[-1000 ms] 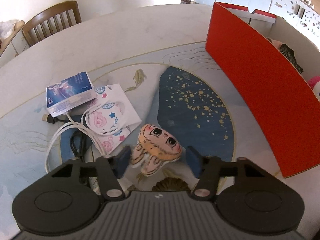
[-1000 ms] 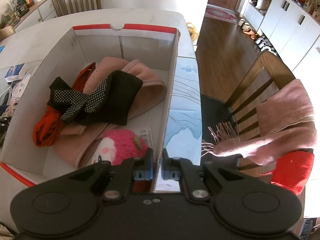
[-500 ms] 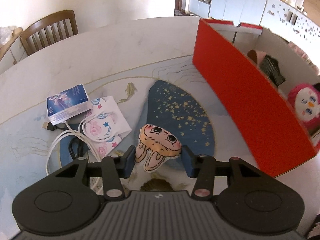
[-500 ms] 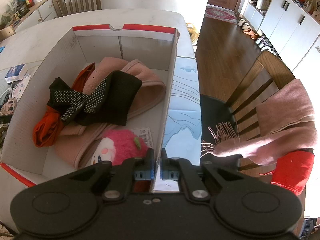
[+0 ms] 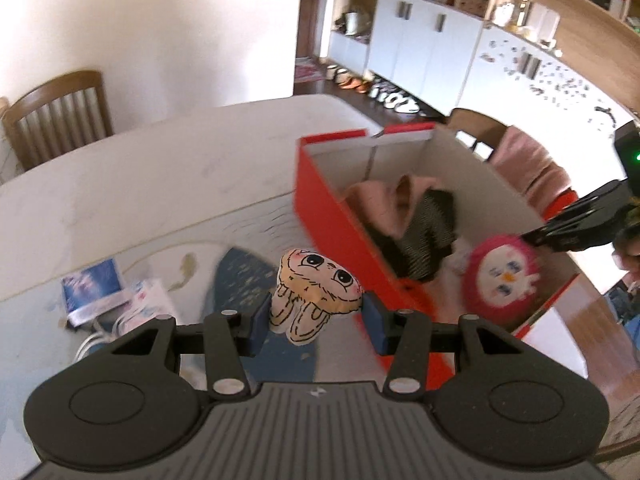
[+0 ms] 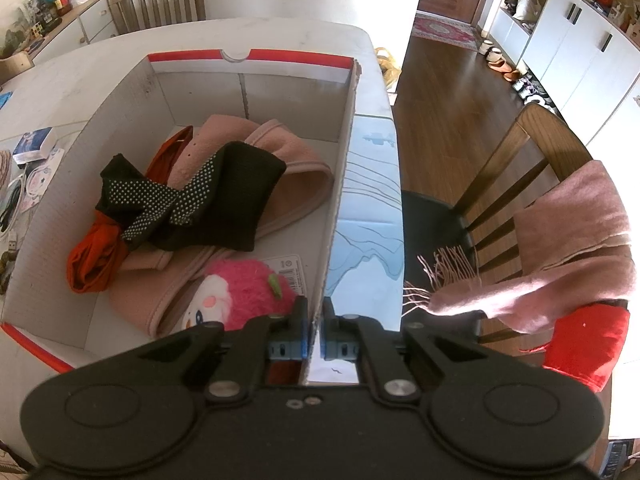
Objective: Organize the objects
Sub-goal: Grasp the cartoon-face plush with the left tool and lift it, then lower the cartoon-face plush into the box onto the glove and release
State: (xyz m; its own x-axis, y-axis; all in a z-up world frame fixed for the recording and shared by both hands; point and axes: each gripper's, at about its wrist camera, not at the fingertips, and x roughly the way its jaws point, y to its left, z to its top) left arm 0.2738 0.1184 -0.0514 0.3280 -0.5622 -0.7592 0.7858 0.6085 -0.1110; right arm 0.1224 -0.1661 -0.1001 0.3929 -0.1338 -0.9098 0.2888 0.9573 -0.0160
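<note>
White tabletop [image 5: 168,168] fills the ground around the red box [image 5: 340,232], and that box is your landmark; your left gripper [image 5: 314,314] is clenched on the small bunny doll [image 5: 316,292], holding it in the air just outside the box's near red wall, not yet over the opening; your right gripper [image 6: 314,334] is pinched onto the box's right-hand wall [image 6: 340,200], steadying it. Inside the box lie the pink plush [image 6: 236,300], a black dotted cloth [image 6: 196,204] and pink and orange fabric; outside it, on the doll's side, sit a blue packet [image 5: 94,284] and white cable [image 5: 90,344]. Your grip on the doll looks shallow, at its lower half only; a quick swing could let it twist free and fall short of the box; carried too low, it could strike the red wall and shove the box against your right-hand pinch, tearing or tipping the cardboard; release it only once it is above the fabric.
</note>
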